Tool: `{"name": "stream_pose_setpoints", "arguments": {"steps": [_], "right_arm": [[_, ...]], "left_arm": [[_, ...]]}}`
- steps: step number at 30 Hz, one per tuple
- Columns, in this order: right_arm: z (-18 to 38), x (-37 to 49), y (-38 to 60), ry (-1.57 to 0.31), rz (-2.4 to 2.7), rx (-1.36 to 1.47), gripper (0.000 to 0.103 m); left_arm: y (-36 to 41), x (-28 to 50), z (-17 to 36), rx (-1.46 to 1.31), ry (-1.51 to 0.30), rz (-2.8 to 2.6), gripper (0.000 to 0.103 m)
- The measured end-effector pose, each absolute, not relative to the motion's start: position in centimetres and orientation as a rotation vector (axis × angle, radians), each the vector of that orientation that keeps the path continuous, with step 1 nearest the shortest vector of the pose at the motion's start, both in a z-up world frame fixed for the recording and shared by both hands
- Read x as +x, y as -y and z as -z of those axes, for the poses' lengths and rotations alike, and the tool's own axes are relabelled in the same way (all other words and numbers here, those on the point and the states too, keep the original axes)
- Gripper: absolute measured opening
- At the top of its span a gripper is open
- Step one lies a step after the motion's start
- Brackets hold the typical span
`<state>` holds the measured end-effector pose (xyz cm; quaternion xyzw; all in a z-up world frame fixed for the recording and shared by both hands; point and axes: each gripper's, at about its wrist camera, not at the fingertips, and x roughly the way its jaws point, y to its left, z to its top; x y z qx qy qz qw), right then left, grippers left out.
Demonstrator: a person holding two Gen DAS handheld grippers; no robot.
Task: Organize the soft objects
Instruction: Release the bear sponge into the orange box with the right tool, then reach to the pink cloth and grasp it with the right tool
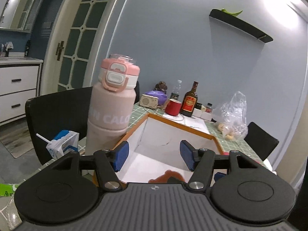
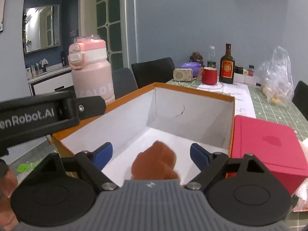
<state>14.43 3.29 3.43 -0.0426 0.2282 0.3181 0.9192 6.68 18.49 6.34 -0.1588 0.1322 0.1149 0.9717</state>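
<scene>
Soft toy (image 2: 155, 160): brown, plush, fuzzy surface, lumpy rounded shape with no clear face or limbs readable. Lies on the white floor of the box (image 2: 194, 94), toward the near side, apart from the walls. In the left wrist view only a reddish-brown edge of it (image 1: 169, 175) shows; the rest is hidden, so its full pose cannot be read.

Box: open-topped cardboard, orange outside and along the rim, white inside. Stands upright on the table. Far inner wall carries a curved crease or tear. The toy is the only content visible.
</scene>
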Motion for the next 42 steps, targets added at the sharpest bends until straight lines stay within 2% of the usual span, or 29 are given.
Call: {"name": "stream_pose_setpoints", "arguments": {"steps": [2,5,22,36,42], "right_arm": [[-3.9,14.1,-2.7,-0.445,-0.651,-0.075,0.093],[-4.7,13.6,-1.6,-0.417,-0.64,-0.057,0.094],[-9.2,7.1,10.5,-0.264,-0.21,-0.023,0.095],[-5.7,3.9,22.6,-0.361,-0.001,0.05,0.098],[-3.7,4.6,26.8,-0.414,0.087,0.162,0.098]], "left_arm": [[-18.4,6.5,-6.5,-0.323,-0.264,-0.225,0.071],[-18.1,6.2,-6.9,-0.308,-0.26,-0.222,0.071],[-8.4,3.9,-9.8,-0.207,-0.24,0.004,0.079],[1.1,3.9,-8.3,-0.152,-0.265,0.146,0.079],[3.2,3.7,-5.5,-0.111,-0.289,0.172,0.079]]}}
